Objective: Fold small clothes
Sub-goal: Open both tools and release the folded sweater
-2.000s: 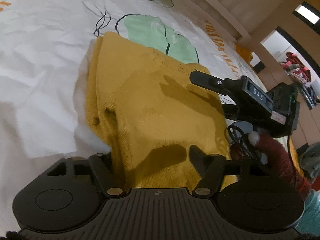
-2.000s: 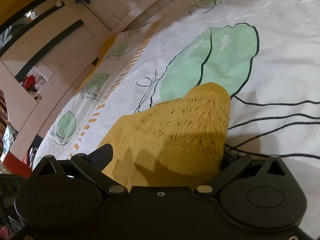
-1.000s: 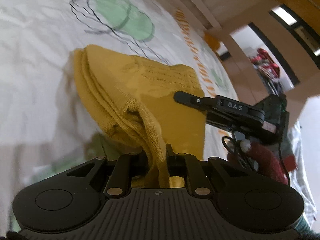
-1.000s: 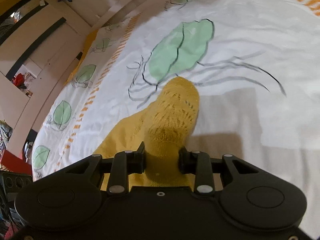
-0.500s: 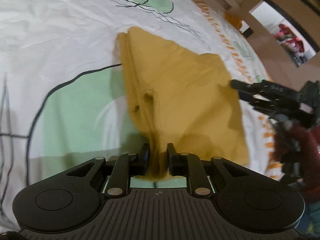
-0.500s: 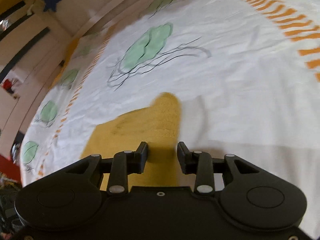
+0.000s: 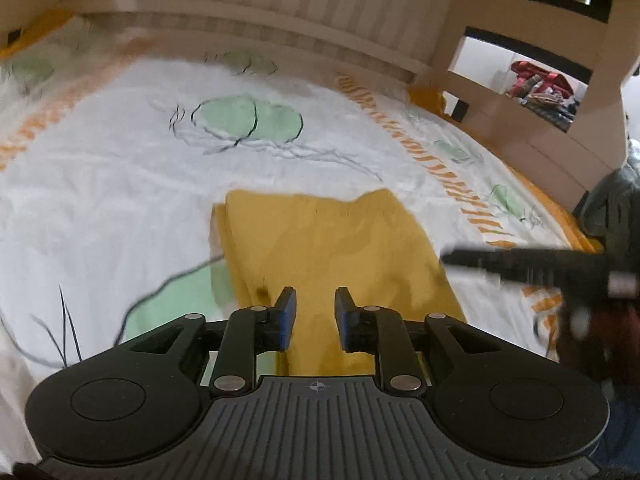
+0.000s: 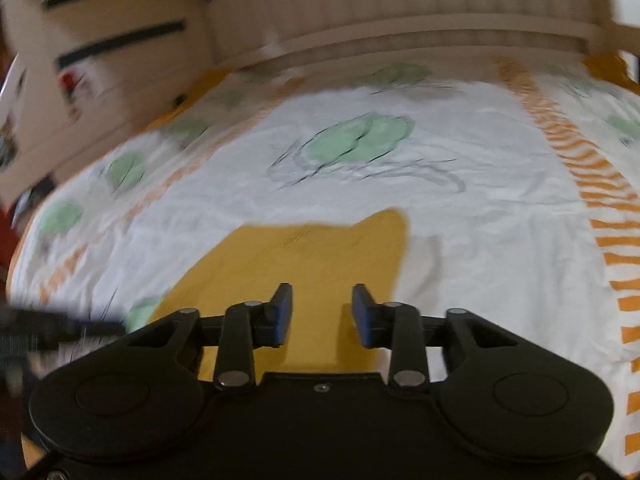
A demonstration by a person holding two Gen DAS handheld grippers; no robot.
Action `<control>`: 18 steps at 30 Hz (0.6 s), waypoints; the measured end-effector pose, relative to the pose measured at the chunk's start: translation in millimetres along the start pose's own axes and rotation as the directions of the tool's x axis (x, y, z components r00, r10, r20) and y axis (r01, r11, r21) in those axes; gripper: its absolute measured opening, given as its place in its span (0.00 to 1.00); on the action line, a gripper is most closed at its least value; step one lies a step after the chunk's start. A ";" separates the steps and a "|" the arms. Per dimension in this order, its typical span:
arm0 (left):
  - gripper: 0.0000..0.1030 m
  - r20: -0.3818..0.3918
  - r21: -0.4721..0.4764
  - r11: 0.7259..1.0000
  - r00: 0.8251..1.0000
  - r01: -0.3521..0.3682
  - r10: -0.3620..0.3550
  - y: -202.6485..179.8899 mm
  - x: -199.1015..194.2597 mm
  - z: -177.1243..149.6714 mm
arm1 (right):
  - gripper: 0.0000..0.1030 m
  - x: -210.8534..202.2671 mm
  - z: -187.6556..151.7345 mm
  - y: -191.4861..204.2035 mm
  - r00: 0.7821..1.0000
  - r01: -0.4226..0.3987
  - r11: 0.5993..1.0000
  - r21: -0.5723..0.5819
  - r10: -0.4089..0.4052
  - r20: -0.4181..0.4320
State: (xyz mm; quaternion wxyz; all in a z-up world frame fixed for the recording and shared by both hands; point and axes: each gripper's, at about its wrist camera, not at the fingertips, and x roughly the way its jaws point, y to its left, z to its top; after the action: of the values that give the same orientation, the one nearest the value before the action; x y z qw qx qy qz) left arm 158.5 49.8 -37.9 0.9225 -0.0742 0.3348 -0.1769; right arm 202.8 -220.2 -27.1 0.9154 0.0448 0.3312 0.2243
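Leaf-print bedsheet (image 7: 120, 184), wooden bedframe (image 7: 248, 20)

Matt yellow knit garment (image 7: 336, 248) on crumpled cotton bedsheet (image 7: 100, 184).

Both wrist views look forward and down from close above the bed (image 7: 100, 184); both share the sweater (image 7: 340, 248) (image 8: 304, 256).

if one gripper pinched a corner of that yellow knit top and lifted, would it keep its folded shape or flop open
Probably flop: the yellow knit top is soft knit lying flat on the bedsheet, with loose layers showing at its left edge. It looks light for its size, so lifting should be easy. A push would likely bunch it against the wrinkled sheet rather than slide it whole.
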 end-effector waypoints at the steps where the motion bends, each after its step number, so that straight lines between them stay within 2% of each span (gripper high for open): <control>1: 0.20 0.003 0.007 1.000 1.000 -0.005 0.005 -2.4 2.5 2.8 | 0.35 0.5 -4.8 6.5 1.000 -0.010 1.000 -0.024 0.010 -0.019; 4: 0.21 0.010 0.021 1.000 1.000 -0.012 0.011 -5.0 9.0 7.9 | 0.35 6.2 -22.0 19.0 0.993 -0.053 0.998 -0.046 0.047 -0.112; 7: 0.23 0.002 0.028 0.999 1.000 -0.025 0.025 -5.2 14.5 5.8 | 0.35 21.2 -38.3 17.2 0.969 -0.034 0.999 -0.023 0.028 -0.246; 10: 0.29 -0.010 0.019 0.999 0.999 -0.032 0.032 -0.1 13.2 4.6 | 0.35 16.9 -31.6 17.2 0.972 -0.038 0.999 -0.015 0.033 -0.232; 16: 0.35 0.001 0.017 0.999 0.999 -0.042 0.042 3.4 30.1 18.7 | 0.40 1.1 -8.6 20.8 0.996 -0.045 0.998 -0.033 0.043 -0.073; 18: 0.36 0.002 0.017 0.998 0.999 -0.055 0.055 5.6 39.1 23.5 | 0.46 5.2 -0.9 22.5 0.999 -0.034 0.999 -0.041 0.033 -0.034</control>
State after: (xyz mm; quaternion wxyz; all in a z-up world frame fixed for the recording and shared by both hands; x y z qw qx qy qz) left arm 203.0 40.7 -44.4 0.9280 -0.0575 0.3343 -0.1544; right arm 197.2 -197.9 -25.6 0.9066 0.0277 0.3410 0.2470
